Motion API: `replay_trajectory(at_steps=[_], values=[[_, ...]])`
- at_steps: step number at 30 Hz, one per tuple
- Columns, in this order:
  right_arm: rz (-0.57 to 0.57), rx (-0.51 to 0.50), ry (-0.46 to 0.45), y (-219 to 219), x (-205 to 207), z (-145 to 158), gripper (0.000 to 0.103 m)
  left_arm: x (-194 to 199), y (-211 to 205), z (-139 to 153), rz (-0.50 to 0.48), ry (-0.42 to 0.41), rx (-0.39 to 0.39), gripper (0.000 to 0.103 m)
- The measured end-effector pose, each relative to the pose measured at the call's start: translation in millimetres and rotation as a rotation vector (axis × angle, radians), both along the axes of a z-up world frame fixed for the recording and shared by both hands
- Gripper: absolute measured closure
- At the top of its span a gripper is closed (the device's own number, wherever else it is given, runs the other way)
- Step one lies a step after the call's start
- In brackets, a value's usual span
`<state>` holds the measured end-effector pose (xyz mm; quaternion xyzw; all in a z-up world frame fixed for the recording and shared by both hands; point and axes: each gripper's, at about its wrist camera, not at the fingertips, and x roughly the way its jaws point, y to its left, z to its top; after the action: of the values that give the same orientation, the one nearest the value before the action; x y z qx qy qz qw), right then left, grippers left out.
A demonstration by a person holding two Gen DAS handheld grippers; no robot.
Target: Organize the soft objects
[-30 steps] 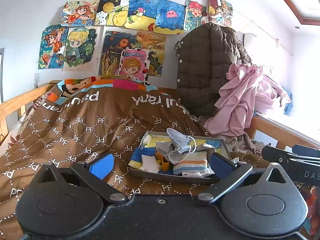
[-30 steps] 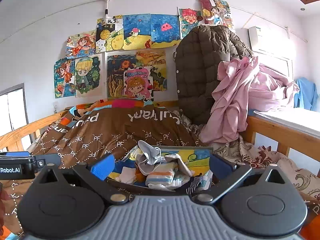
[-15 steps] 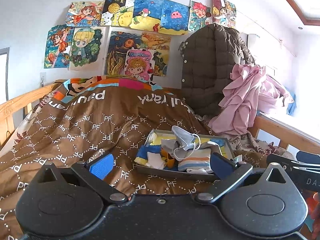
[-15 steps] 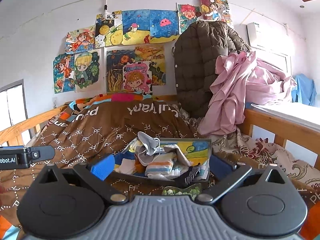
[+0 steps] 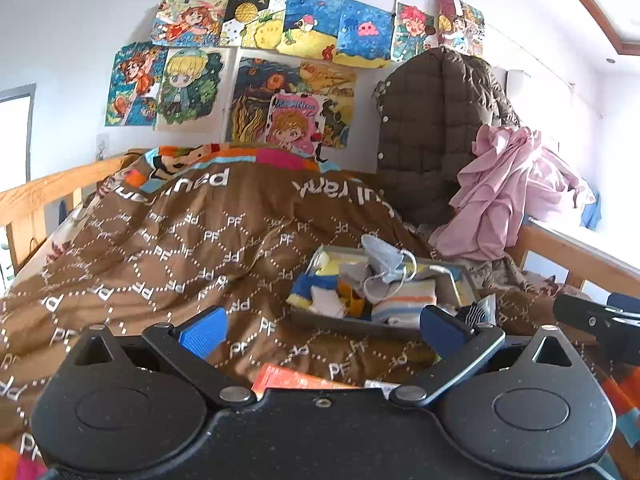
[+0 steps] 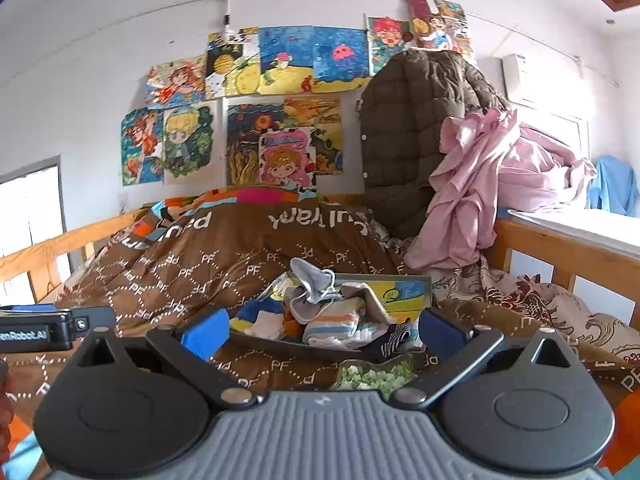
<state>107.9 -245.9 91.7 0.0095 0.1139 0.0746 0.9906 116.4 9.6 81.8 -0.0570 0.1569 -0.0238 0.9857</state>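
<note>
Both hand-held grippers — left (image 5: 322, 326), right (image 6: 326, 332) — gape wide, empty; ahead of each sits the tray (image 6: 416, 280) (socks (image 6: 336, 320) heaped inside) on the bed's brown quilt (image 5: 160, 240).

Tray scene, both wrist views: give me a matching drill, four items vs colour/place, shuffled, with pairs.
Column 1:
1. quilted jacket
2. crumpled sheet
3. face mask
4. striped sock

Column 2:
A. pale grey, on top of the pile in the tray
B. dark brown, hanging against the wall
C. white with orange and blue bands, in the tray
D. pink, heaped at the bed rail

Pairs: 1-B, 2-D, 3-A, 4-C
</note>
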Motion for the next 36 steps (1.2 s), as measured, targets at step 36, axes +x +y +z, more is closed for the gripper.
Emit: replay_trajectory(at_steps=[36], values=[[-0.029, 0.002, 0.204, 24.1, -55.1, -44.3, 0.0, -70.1, 10.5, -47.8, 0.154, 0.116, 0.025, 0.001]])
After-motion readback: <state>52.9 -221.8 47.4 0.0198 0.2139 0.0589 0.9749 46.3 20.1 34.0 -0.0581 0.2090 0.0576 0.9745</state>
